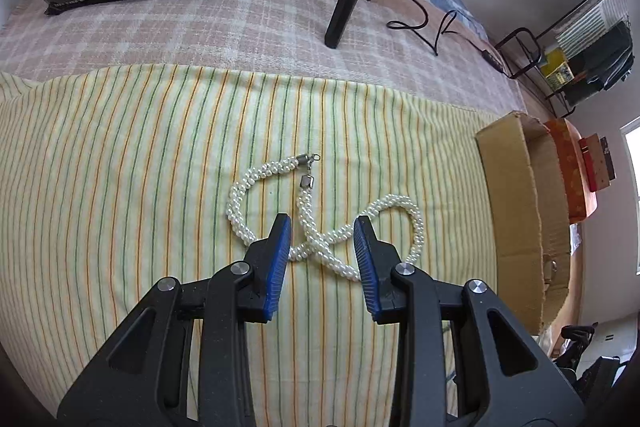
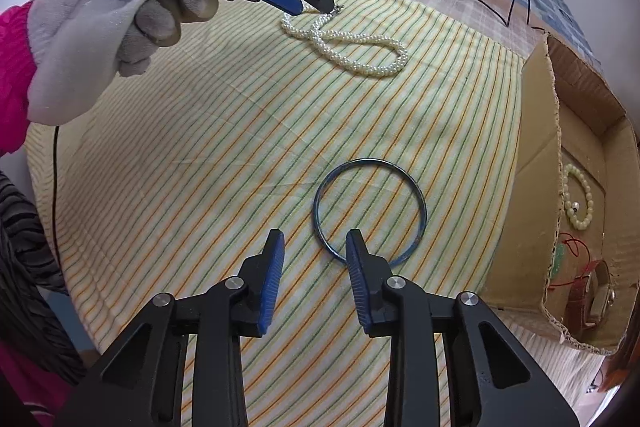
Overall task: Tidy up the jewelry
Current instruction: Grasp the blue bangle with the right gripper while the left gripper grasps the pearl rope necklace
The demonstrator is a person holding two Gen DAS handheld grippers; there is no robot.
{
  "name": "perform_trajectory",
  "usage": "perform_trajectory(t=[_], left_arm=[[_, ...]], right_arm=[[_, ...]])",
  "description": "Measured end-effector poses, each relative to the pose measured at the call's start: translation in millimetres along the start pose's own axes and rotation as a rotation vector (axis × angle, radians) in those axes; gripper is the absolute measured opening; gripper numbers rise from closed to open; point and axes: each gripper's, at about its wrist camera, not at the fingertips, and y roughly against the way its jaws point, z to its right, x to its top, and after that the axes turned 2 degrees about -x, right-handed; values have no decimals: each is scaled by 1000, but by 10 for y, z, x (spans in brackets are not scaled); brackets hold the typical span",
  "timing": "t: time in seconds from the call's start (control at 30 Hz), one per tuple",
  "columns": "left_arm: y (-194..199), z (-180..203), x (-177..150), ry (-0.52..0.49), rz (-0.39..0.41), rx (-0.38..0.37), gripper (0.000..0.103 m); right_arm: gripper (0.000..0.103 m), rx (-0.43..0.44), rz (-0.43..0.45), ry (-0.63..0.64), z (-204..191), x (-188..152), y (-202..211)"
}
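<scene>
The left gripper (image 1: pixel 322 223) hangs over the pearl necklace (image 1: pixel 320 215), which lies coiled in a loose figure-8 in the middle of the striped cloth (image 1: pixel 120 167), its 2 metal clasp ends pointing toward the far edge. The jaws stand narrow but not closed, with the strands' crossing between the pads and no visible pinch.

The right gripper (image 2: pixel 316 247) is nearer the blue bangle (image 2: pixel 370 211), which lies flat on the same cloth toward its right edge. Its jaws are also narrow and hold nothing; the bangle's near rim passes just beside the right pad, so the claw straddles the rim rather than the whole ring.

The cardboard box (image 2: pixel 536 187) sits at the cloth's right edge and already holds a bead bracelet (image 2: pixel 578 197) and a strapped watch (image 2: pixel 596 295). The right hand is the closer one to it.
</scene>
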Motion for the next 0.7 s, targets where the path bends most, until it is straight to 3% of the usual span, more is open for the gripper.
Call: perform_trajectory(t=[0.7], left_arm=[[-357, -15, 91, -33, -24, 53, 30]], right_arm=[[26, -43, -72, 88, -97, -20, -254]])
